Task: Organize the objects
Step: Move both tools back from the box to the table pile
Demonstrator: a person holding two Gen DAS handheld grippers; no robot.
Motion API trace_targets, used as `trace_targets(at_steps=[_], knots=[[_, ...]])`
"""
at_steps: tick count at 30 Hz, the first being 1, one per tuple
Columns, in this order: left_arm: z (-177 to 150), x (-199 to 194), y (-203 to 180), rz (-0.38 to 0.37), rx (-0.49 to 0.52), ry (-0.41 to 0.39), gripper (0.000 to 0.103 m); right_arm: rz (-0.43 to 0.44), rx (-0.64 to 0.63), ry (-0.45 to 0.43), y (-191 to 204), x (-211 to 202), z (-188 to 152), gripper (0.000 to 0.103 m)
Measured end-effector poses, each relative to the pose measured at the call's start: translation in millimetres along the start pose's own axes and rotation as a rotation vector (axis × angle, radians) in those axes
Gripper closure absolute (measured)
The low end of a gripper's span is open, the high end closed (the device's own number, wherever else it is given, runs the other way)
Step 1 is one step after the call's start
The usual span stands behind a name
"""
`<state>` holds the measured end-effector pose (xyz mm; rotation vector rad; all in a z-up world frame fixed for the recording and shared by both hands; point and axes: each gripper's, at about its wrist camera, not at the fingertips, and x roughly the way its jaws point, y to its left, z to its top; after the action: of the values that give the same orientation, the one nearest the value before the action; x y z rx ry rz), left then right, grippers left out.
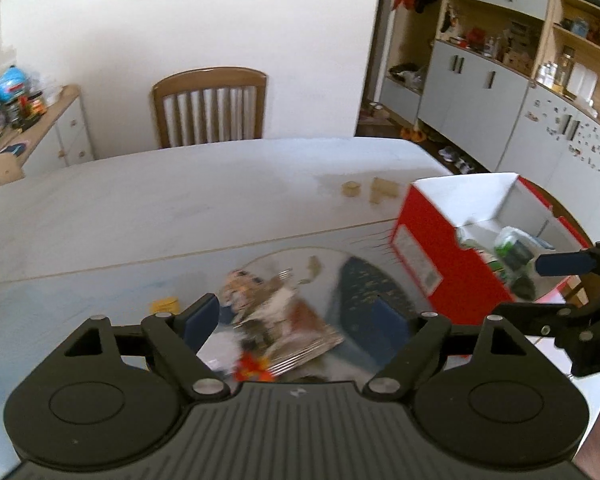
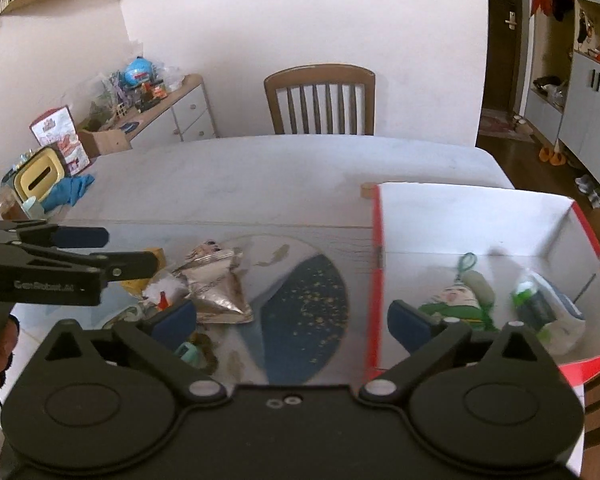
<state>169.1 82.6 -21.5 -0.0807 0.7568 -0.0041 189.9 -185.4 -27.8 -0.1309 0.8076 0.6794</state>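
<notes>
1. Left gripper (image 1: 296,318) open wide, jaws spread, nothing clamped; hovers over foil snack packet (image 1: 276,320) lying on the table (image 1: 180,200).
2. Right gripper (image 2: 292,320) also open, empty; left finger (image 2: 172,320) over the clutter pile, right finger (image 2: 410,326) over the near wall of the red box (image 2: 374,280).
3. Foil snack packet sits just beside the round blue-and-grey placemat (image 2: 300,304), crumpled, silver side up in the right wrist view; blurred in the left wrist view.
4. Red box white inside, open top, on the table's right side. Inside: green plush keychain (image 2: 458,298) and green-capped bottle in a plastic bag (image 2: 540,308), side by side, near but apart.
5. Small teal item (image 2: 190,354) and yellow object (image 2: 156,254) near the packet; cannot tell what they are.
6. Two tan wooden blocks (image 1: 374,190) on the table behind the box.
7. Wooden chair (image 2: 320,98) at the far table edge. Blue cloth (image 2: 70,190) at the table's left edge.
</notes>
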Motion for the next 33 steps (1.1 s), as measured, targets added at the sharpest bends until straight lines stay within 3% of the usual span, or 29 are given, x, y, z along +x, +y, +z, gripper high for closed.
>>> trace_targets(at_steps=[5,8,17,24,33], knots=[[-11,-4,35,0.027,-0.034,-0.013,0.016,-0.021,0.01,0.019,15,13,-1,0.001],[-19,-5,54,0.042,-0.049,-0.027,0.0,-0.031,0.025,-0.004,22,19,-6,0.001],[-49,8,91,0.078,-0.046,0.001,0.0,-0.054,0.032,-0.007,47,42,-17,0.001],[-76,21,100,0.032,-0.035,0.049,0.0,-0.088,0.016,0.067,60,66,-27,0.002],[-101,43,108,0.048,-0.042,0.089,0.0,-0.091,0.041,0.174,59,94,-46,0.015]])
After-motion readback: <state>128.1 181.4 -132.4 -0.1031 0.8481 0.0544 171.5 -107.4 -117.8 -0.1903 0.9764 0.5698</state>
